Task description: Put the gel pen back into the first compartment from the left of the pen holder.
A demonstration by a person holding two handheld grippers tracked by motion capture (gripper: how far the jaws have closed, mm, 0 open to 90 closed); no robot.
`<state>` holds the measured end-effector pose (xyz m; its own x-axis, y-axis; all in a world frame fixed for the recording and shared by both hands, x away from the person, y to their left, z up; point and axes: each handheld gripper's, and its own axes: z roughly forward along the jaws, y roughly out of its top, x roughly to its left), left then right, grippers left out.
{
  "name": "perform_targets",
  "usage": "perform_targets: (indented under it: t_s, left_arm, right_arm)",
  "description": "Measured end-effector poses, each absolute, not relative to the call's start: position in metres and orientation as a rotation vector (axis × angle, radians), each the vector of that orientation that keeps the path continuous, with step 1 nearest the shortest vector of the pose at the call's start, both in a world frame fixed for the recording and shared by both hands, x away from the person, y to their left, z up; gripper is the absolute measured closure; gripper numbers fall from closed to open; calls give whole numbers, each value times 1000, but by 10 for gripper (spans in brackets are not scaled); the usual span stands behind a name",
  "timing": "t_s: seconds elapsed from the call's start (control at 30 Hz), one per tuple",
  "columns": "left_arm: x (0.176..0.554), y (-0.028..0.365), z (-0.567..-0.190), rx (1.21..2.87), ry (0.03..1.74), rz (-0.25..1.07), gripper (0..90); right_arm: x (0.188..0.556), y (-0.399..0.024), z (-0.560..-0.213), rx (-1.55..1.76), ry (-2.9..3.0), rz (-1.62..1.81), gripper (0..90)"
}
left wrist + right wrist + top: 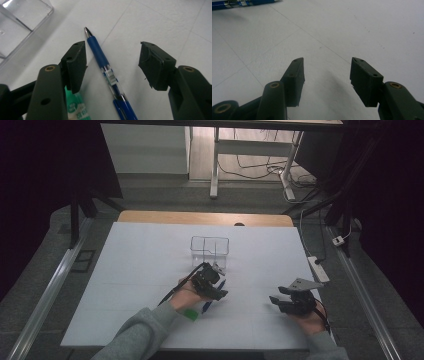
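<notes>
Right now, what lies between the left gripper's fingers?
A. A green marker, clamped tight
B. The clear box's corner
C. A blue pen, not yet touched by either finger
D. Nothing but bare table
C: in the left gripper view the pen lies on the white table between the left gripper's fingers, with a gap on each side.

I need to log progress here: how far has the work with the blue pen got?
Done: left gripper straddles the blue pen. In hand: nothing is gripped; the pads don't touch it, and the right gripper waits open. Left: closing, lifting, probably placing into the clear organizer, where no pen shows.
</notes>
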<state>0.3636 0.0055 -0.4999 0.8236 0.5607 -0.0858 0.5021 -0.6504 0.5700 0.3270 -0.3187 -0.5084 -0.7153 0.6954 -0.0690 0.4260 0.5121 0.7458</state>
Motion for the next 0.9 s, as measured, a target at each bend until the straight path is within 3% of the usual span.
perform_targets:
  t_s: [0.3,0.9]
  left_arm:
    - [373,-4,-505,2434,788,106,396]
    - [387,-11,-512,2473,840,76,515]
  right_arm:
    - [327,-319,-508,930,2398,1023,452]
    - [328,-319,-509,920,2401,1004,452]
